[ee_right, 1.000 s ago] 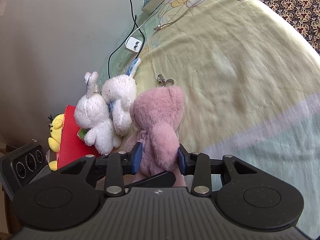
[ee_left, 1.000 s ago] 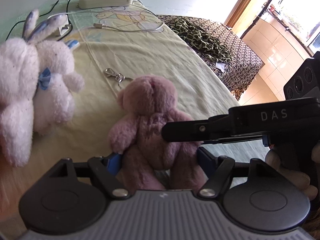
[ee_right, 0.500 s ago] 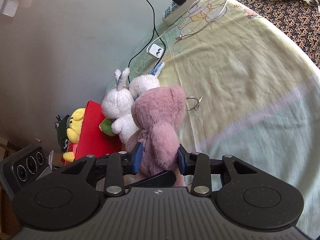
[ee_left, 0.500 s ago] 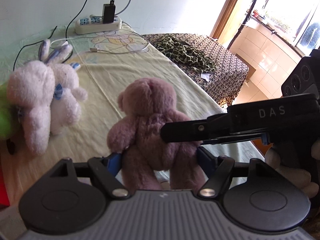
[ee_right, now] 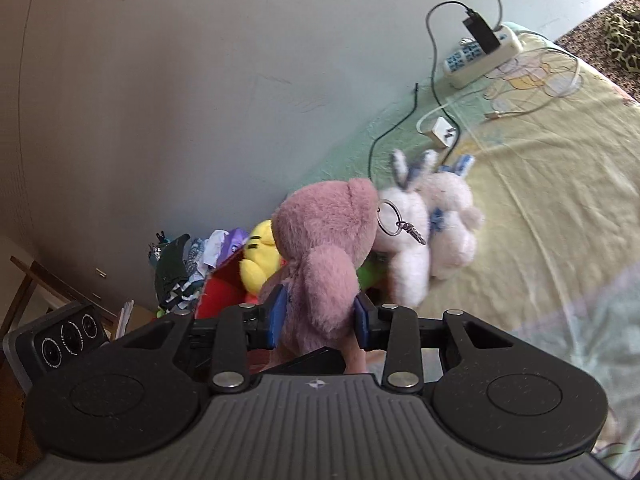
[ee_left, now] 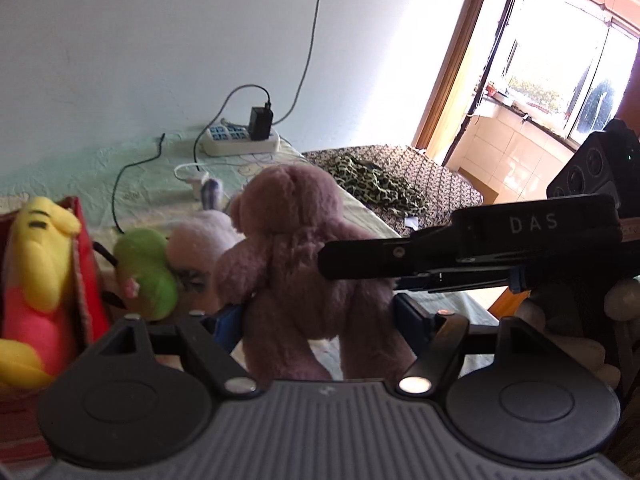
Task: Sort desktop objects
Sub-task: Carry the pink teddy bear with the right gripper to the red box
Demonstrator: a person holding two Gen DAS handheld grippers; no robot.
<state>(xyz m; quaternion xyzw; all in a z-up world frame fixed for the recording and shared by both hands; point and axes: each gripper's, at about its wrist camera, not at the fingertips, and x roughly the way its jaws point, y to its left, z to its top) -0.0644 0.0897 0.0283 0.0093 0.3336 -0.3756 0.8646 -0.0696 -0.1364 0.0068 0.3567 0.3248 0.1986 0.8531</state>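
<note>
Pink teddy bear (ee_right: 320, 256) gripped by both grippers, yellow plush (ee_left: 40, 248) in red box (ee_left: 86, 276)

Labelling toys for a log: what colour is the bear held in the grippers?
Dusty pink-mauve bear; clearest in the right wrist view.

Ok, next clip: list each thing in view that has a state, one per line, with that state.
pink teddy bear: lifted, gripped by both grippers
left gripper: shut on the bear
right gripper: shut on the bear
key ring: dangling from the bear's head
white bunnies: lying on the sheet
black charger: plugged into the power strip
</note>
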